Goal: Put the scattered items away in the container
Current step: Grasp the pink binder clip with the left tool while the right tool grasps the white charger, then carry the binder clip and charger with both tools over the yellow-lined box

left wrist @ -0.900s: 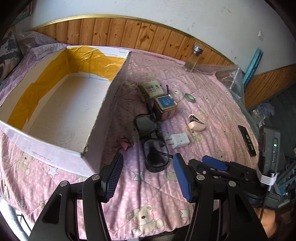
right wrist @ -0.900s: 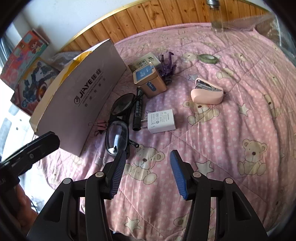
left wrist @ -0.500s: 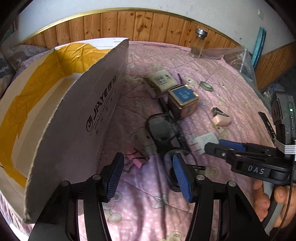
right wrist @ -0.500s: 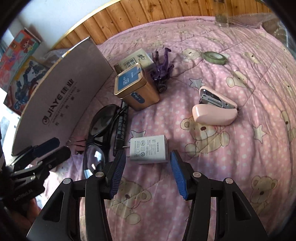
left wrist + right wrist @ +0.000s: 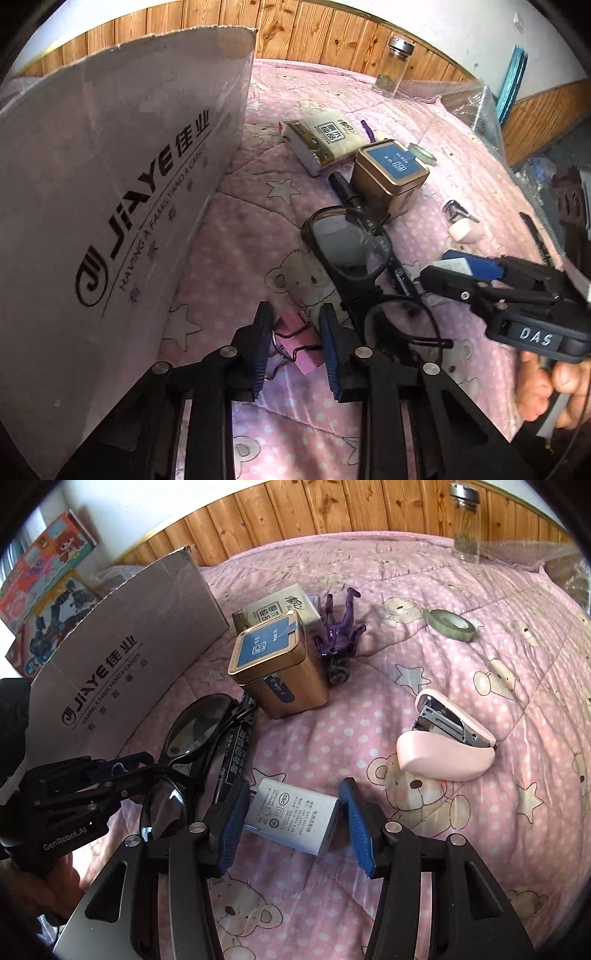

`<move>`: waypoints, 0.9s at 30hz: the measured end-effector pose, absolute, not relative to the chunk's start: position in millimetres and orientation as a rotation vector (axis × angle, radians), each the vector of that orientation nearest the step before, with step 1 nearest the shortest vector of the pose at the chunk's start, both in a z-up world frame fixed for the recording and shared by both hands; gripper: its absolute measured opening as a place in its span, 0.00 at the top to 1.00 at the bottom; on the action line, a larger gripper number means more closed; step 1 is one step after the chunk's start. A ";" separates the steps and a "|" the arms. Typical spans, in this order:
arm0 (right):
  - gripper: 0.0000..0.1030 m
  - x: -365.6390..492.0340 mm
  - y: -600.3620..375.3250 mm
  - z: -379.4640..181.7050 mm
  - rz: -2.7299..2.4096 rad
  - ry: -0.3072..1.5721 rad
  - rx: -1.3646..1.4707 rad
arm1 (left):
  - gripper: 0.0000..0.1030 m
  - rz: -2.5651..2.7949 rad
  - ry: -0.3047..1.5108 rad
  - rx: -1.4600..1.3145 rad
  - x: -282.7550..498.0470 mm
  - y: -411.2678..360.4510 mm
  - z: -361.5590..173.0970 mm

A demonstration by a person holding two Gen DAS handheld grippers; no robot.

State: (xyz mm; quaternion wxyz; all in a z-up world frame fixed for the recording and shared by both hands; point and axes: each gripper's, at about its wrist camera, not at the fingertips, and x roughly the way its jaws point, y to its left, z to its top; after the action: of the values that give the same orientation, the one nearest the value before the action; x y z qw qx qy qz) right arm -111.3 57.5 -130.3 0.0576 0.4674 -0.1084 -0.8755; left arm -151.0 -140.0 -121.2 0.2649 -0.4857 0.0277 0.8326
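1. The left gripper (image 5: 295, 345) has ribbed blue pads. It is spread a little around a small pink binder clip (image 5: 298, 345) with thin wire handles, and the pads are close to the clip on both sides. Half a second ago the clip lay out in front of it.
2. The right gripper (image 5: 293, 825) is spread wide around a smooth white charger block (image 5: 295, 818). The charger was just ahead of its tips before.
3. Shiny black glasses (image 5: 184, 746) and a black marker (image 5: 238, 753) lie on the soft pink quilt (image 5: 461, 672) with bears and stars.
4. A pink stapler (image 5: 445, 746) with a round shape lies to the right.
5. A gold metal tin (image 5: 277, 672) with a blue lid stands behind the glasses.
6. The tall cardboard box (image 5: 110, 192) stands on the left, closer than before.
7. A glass jar (image 5: 466, 520) stands far back by the wood wall.
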 end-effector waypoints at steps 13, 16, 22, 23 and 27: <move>0.49 -103.8 74.9 -120.5 -2.661 -0.464 1.421 | 0.79 2.260 0.067 -1.261 -138.2 -138.1 -96.7; 0.49 -99.8 77.0 -116.4 -2.673 -0.469 1.409 | 0.79 2.272 0.067 -1.243 -137.4 -137.0 -92.8; 0.49 -88.1 75.2 -103.3 -2.699 -0.469 1.371 | 0.79 2.301 0.042 -1.183 -128.1 -142.6 -76.4; 0.49 -86.1 74.9 -101.4 -2.701 -0.469 1.364 | 0.79 2.304 0.040 -1.171 -126.4 -142.6 -73.4; 0.49 -78.7 72.0 -91.9 -2.708 -0.464 1.339 | 0.79 2.310 0.030 -1.136 -119.5 -141.8 -60.8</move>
State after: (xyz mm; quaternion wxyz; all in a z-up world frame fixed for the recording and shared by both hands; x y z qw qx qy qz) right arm -78.7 72.0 -91.9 0.0424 0.4376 -0.1516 -0.8853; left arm -119.5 -141.8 -60.8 0.2798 -0.4236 0.0113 0.8615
